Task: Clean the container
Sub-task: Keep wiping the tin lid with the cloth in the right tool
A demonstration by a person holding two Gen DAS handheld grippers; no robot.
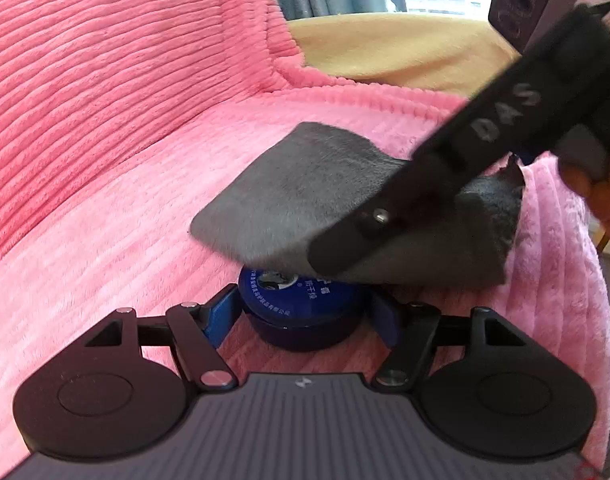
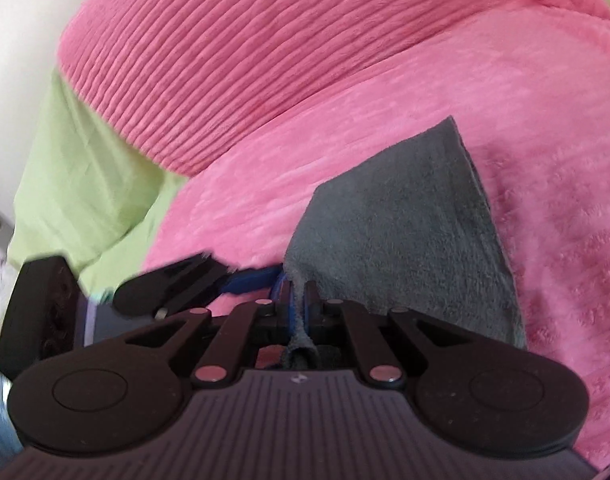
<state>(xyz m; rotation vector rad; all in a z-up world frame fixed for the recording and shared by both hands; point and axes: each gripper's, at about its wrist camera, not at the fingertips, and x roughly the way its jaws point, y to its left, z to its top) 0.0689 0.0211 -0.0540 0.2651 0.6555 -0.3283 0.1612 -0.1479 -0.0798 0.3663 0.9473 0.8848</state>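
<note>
A small round blue container (image 1: 301,308) with a printed blue lid sits between the blue pads of my left gripper (image 1: 305,314), which is shut on its sides just above the pink blanket. My right gripper (image 2: 299,292) is shut on a grey cloth (image 2: 401,240). In the left wrist view the right gripper (image 1: 445,184) comes in from the upper right and holds the grey cloth (image 1: 289,200) on the far part of the container's lid. In the right wrist view the cloth hides the container; part of the left gripper (image 2: 173,284) shows at the left.
A pink ribbed blanket (image 1: 125,200) covers the seat and backrest all around. A tan cushion (image 1: 385,48) and a window lie behind it. A light green cloth (image 2: 81,184) shows to the left in the right wrist view.
</note>
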